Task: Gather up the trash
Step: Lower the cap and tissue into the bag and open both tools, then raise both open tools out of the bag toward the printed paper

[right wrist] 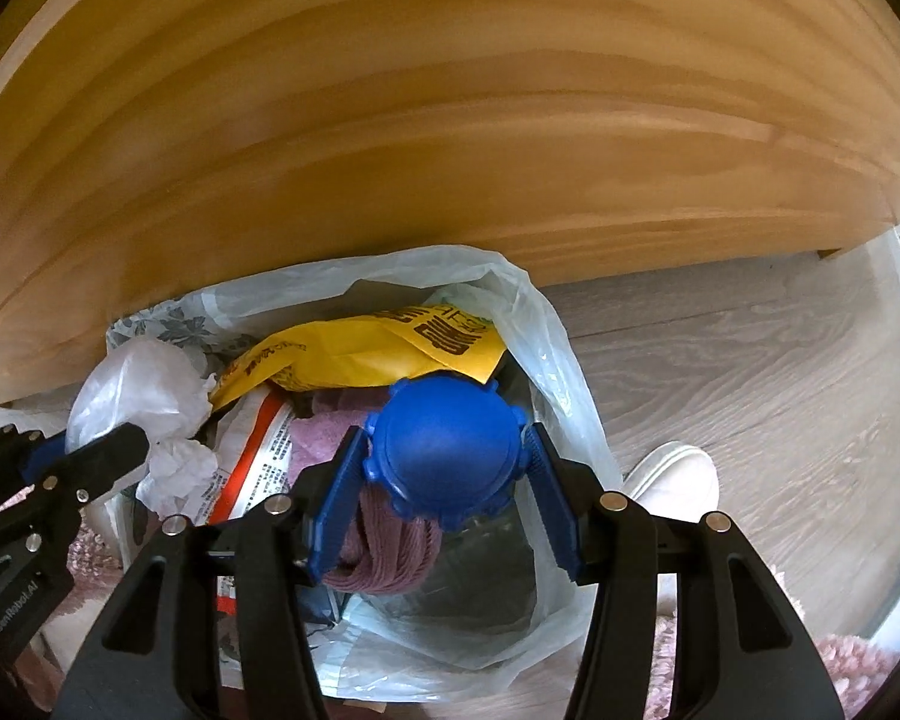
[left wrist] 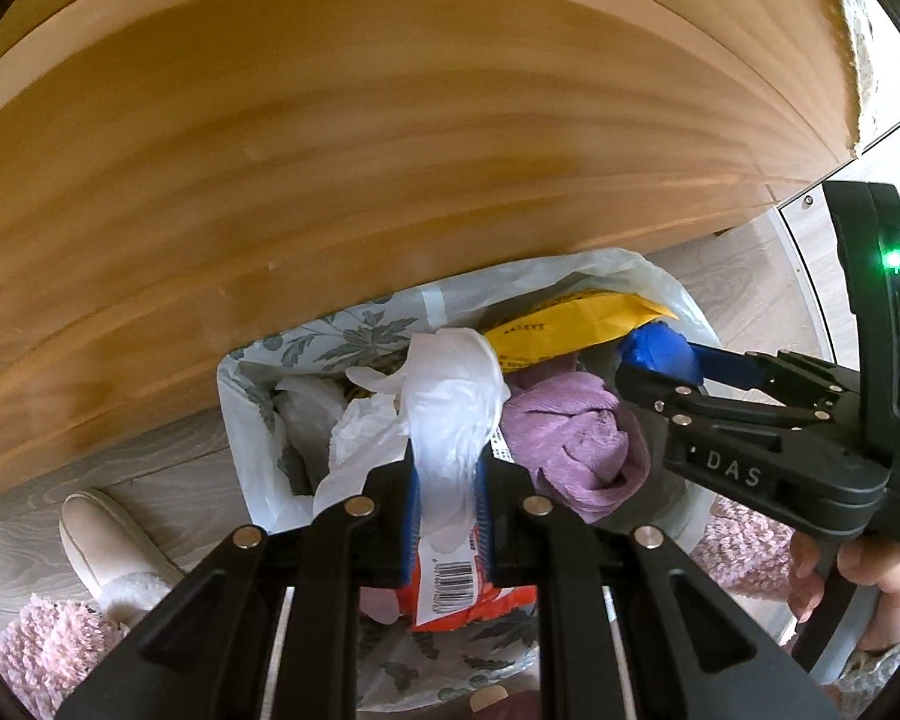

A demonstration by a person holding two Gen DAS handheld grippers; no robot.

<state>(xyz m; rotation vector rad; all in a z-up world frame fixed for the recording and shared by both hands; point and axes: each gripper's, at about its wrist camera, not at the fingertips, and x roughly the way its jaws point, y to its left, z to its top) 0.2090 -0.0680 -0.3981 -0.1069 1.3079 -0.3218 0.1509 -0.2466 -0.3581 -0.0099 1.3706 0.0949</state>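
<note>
The left gripper (left wrist: 447, 480) clamps a white plastic wrapper (left wrist: 450, 414) over the trash bag (left wrist: 252, 438), which lies at 12 o'clock. The right gripper (right wrist: 444, 480) grips a blue lid (right wrist: 447, 444) directly above the bag opening.

Pale wooden tabletop (left wrist: 390, 138) with curved grain fills the far half of both views. Below it lies a grey wood-grain plank floor (right wrist: 750, 372). A cream fleece-lined slipper (left wrist: 105, 546) rests at near left, a fluffy pink rug (left wrist: 48, 648) just beside it.
</note>
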